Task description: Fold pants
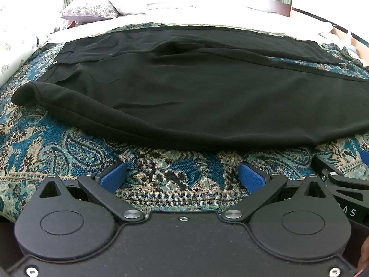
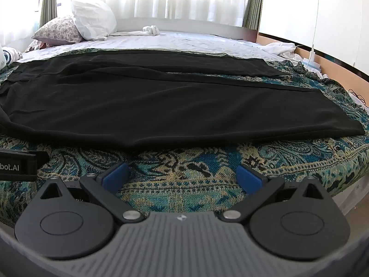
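Note:
Black pants [image 1: 196,92] lie flat across a blue paisley blanket [image 1: 161,168], waist to the left, legs running right. They also show in the right wrist view [image 2: 173,106], with the leg ends at the right. My left gripper [image 1: 182,176] is open and empty, low over the blanket just short of the pants' near edge. My right gripper [image 2: 182,176] is open and empty, also just short of the near edge. The right gripper's body shows at the right edge of the left wrist view [image 1: 341,180].
The blanket [image 2: 276,161] covers a bed with a white sheet [image 2: 184,41] behind. A floral pillow [image 2: 57,31] and a white pillow [image 2: 93,20] lie at the back left. Crumpled white cloth [image 2: 280,47] lies at the back right by the bed's orange edge [image 2: 334,64].

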Motion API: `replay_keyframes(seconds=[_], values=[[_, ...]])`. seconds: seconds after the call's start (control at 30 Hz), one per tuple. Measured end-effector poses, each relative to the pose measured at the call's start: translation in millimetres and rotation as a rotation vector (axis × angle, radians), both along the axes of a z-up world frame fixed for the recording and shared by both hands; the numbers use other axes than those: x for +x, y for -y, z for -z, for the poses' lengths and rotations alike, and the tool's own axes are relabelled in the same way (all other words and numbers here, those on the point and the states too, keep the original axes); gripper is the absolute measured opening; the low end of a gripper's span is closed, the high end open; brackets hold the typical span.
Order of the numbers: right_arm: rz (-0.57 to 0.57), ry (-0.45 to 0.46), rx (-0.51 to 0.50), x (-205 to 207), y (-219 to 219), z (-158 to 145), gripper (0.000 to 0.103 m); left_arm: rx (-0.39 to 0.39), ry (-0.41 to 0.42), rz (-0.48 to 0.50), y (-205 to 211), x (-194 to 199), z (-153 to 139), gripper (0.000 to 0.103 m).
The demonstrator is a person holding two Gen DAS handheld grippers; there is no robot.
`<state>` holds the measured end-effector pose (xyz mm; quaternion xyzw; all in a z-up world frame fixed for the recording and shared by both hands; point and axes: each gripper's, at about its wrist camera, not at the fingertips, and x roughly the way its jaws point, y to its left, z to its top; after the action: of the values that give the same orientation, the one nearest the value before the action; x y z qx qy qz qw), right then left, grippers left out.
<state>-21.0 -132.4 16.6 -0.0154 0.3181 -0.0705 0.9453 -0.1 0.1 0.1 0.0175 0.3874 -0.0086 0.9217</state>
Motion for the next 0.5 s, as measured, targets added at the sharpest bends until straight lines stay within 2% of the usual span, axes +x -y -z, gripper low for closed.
replay_keyframes(seconds=[0.5], values=[[0.0,0.0,0.001,-0.1,0.6,-0.8,0.103,0.0,0.002,0.0,0.0,0.0,0.0,0.103]])
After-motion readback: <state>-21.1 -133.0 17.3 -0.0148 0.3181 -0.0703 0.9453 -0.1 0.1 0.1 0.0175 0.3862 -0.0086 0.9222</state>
